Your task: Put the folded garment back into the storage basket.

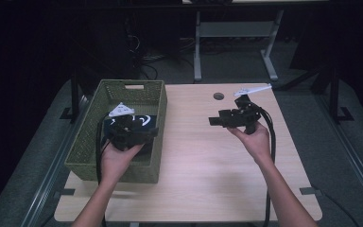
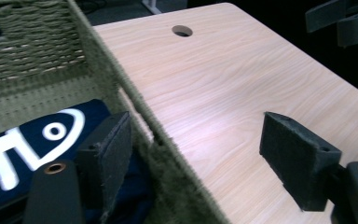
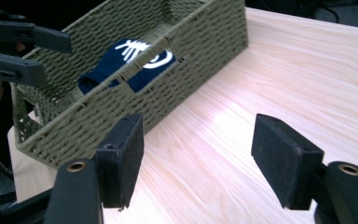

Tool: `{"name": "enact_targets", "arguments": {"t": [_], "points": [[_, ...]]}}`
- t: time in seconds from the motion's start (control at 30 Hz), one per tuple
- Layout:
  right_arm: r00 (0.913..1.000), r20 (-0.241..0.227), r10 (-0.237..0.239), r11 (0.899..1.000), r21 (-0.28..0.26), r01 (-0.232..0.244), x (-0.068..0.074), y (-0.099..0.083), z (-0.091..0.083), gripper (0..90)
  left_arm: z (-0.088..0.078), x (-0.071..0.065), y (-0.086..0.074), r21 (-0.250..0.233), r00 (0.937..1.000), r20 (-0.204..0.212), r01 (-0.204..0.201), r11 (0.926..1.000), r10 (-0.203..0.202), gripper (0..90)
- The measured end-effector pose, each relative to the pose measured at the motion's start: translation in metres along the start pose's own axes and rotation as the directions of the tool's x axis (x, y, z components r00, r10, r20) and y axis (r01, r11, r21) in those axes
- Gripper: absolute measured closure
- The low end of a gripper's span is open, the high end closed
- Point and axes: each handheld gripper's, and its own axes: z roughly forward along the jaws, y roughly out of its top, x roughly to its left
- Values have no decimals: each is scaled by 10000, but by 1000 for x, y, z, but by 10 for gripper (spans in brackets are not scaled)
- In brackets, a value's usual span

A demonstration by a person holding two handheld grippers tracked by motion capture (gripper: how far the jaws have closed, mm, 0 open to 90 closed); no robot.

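Left tongs [image 1: 147,133], released and holding nothing, straddle the green basket's [image 1: 157,101] right wall above the navy cloth [image 3: 140,63] lying inside, left of frame centre. Right tongs [image 1: 213,121], also released, hover over the desk [image 1: 203,165]. Closing now risks pinching wicker. Both forearms rise from the bottom edge, tongs pointing level.

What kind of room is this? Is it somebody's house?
Probably not a house; it looks like a lab or workshop. A bare wooden table stands in a dark room, cables trail on the floor, and a metal desk frame stands behind. A woven basket holds folded navy cloth.
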Motion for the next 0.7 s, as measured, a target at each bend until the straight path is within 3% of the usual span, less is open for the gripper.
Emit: {"name": "enact_targets", "arguments": {"t": [0.27,0.7], "points": [[9994,136,305,9994,-145,-303,-11,-11,-14,328,8,-10,2,-3,9998,171,-142,9999,142,238],[9982,469,364,9992,-199,-355,-19,-25,-34,329,22,-31,1,8,9974,615,-390,9992,389,225]]}}
